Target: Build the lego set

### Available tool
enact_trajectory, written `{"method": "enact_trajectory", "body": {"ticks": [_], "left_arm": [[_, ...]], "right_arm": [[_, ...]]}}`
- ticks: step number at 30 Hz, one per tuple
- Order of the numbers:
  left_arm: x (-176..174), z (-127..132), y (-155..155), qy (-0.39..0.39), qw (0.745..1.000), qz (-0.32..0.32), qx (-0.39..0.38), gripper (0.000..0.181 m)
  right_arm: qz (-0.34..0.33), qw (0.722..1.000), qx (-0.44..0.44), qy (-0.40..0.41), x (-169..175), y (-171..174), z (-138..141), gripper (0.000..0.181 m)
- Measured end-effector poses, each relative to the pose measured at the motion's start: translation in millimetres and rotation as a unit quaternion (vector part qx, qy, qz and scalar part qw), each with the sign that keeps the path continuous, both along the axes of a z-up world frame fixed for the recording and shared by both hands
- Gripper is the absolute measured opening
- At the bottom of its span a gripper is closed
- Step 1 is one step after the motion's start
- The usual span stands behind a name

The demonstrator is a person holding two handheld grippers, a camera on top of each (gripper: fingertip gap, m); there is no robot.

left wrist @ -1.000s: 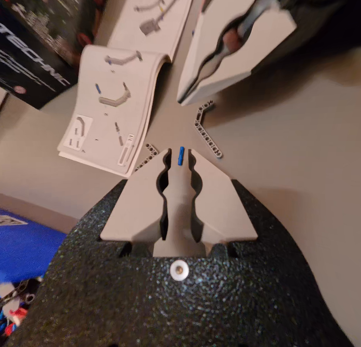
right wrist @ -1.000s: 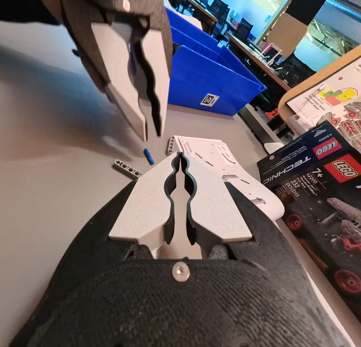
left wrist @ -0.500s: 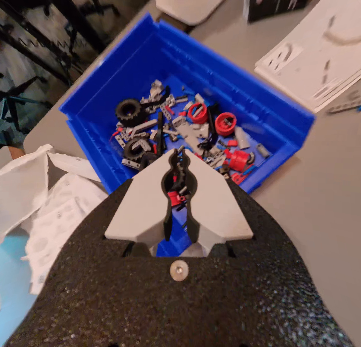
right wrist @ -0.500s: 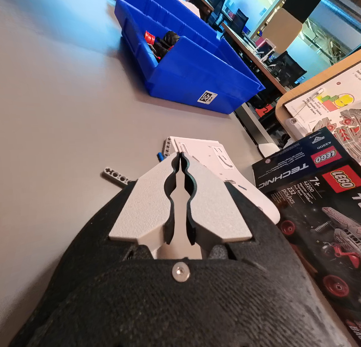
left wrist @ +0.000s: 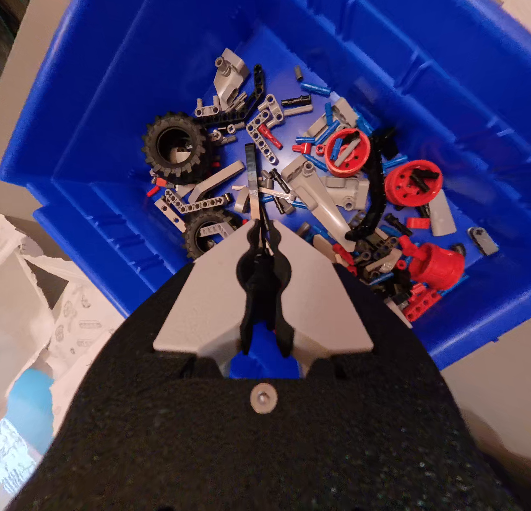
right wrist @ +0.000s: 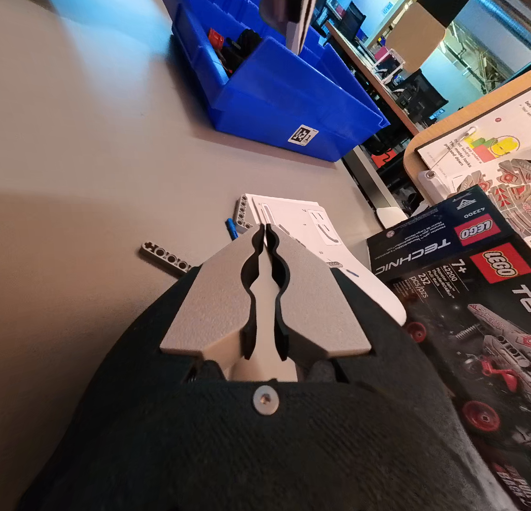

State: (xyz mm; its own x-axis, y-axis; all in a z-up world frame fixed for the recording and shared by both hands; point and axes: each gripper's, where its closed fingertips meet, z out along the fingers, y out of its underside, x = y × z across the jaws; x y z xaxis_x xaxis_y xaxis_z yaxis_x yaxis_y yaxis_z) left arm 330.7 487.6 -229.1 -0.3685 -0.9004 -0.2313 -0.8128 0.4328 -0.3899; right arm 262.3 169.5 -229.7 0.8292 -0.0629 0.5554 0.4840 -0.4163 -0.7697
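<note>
The blue bin (left wrist: 86, 100) holds several loose Lego parts: black tyres (left wrist: 175, 146), red wheel hubs (left wrist: 346, 152), grey beams, and blue and black pins. My left gripper (left wrist: 263, 224) hovers over the bin's near side, jaws closed to a thin slit with nothing held; it also shows in the right wrist view (right wrist: 296, 22) above the bin (right wrist: 287, 103). My right gripper (right wrist: 265, 226) is shut and empty, low over the table. Just past it lie a blue pin (right wrist: 231, 228), a straight grey beam (right wrist: 165, 257) and a bent grey beam (right wrist: 242, 215).
The open instruction booklet (right wrist: 301, 229) lies right of the loose parts, and the Lego box (right wrist: 459, 267) is at the far right. Torn white paper bags (left wrist: 43, 310) lie left of the bin. A second blue bin stands behind the first. Spacing between my two grippers at the tips: around 35 cm.
My left gripper left the blue pin on the table, swung over to the blue bin and moved closer above its parts, closing its jaws. My right gripper stayed shut and barely moved.
</note>
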Motion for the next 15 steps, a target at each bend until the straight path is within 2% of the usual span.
{"method": "enact_trajectory", "body": {"ticks": [1, 6, 15], "left_arm": [[-1, -3, 1, 0.004, 1.000, -0.002, 0.001, 0.005], [-7, -16, 0, 0.034, 0.999, -0.014, -0.009, 0.011], [-14, -31, 14, 0.083, 0.996, 0.019, 0.020, 0.012]], "right_arm": [[0.000, 1.000, 0.001, 0.001, 0, -1, 1, 0.000], [0.007, 1.000, -0.005, 0.008, -4, -3, 0, 0.000], [0.024, 0.999, -0.018, 0.023, -11, -8, -2, 0.001]]}}
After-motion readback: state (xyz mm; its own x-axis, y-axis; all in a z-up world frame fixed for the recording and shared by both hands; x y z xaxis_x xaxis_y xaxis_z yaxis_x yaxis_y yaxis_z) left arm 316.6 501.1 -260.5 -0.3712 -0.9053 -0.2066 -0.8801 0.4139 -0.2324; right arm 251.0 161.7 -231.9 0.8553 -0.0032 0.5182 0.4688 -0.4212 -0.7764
